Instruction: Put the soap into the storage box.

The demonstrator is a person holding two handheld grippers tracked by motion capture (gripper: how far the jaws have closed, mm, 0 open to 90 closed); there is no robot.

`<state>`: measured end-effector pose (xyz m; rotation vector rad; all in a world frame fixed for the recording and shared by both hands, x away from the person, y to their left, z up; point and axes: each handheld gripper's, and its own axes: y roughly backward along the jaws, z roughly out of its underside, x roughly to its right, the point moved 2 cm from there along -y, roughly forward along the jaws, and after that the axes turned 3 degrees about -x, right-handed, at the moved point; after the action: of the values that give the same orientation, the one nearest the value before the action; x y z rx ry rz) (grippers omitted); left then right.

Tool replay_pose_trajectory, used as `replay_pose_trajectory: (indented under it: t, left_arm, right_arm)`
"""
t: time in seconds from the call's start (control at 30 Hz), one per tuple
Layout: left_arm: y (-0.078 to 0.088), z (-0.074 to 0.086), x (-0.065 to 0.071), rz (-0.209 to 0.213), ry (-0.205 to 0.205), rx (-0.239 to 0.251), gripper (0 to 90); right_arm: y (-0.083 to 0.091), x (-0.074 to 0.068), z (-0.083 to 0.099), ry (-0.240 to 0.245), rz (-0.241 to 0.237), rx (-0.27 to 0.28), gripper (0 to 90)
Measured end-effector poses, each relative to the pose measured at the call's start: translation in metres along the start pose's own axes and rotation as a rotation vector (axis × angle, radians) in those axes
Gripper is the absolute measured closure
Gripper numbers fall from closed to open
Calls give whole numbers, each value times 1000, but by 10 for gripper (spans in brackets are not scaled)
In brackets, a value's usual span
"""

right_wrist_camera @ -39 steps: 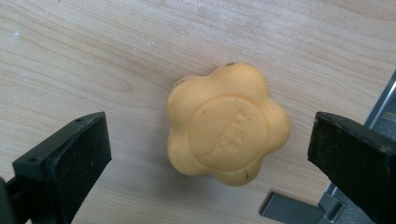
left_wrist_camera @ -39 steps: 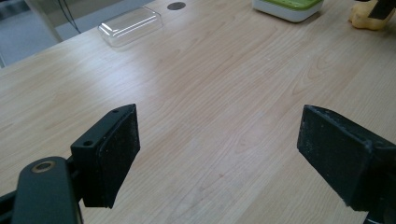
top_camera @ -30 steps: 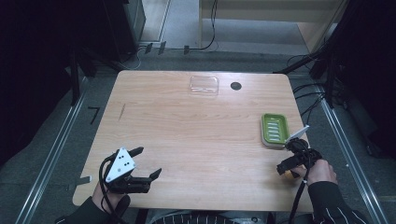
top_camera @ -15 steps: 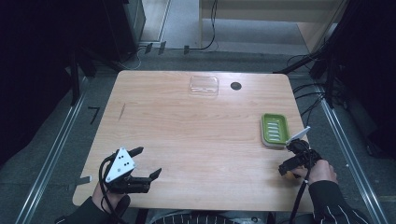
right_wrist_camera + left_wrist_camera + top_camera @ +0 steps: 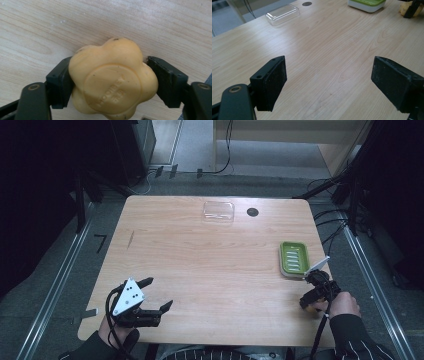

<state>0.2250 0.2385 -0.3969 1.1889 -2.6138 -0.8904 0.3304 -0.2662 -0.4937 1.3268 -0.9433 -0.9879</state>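
Your right gripper (image 5: 110,82) is pinching a yellow flower-shaped soap (image 5: 112,80): its jaws have just been closing, and in the right gripper view both black pads are now pressing on the soap's left and right lobes. The soap is lying flat on the wooden table (image 5: 200,260), round stamped face up, with lettering too faint to read. In the high view you are holding that gripper (image 5: 312,292) at the near right of the table, just by the right edge, and a bit of yellow is showing under your right hand (image 5: 342,304).

The green soap dish (image 5: 294,258) with its white base is sitting just beyond your right gripper, a little farther from you, close to the right edge. It is apart from the soap.

Your left gripper (image 5: 150,297) is hovering at the near left corner, jaws spread wide with nothing between them; in the left gripper view (image 5: 328,82) bare wood is showing between the two pads.

A clear plastic lid (image 5: 218,211) is lying at the far side of the table near the middle, and a small dark round hole (image 5: 252,212) is sitting just to its right.
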Motion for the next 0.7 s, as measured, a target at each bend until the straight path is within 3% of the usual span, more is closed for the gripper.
replay_pose_trajectory:
  t: [0.7]
  left_arm:
    - [0, 0, 0, -1, -2, 1, 136]
  right_arm:
    - [0, 0, 2, 8, 4, 17, 282]
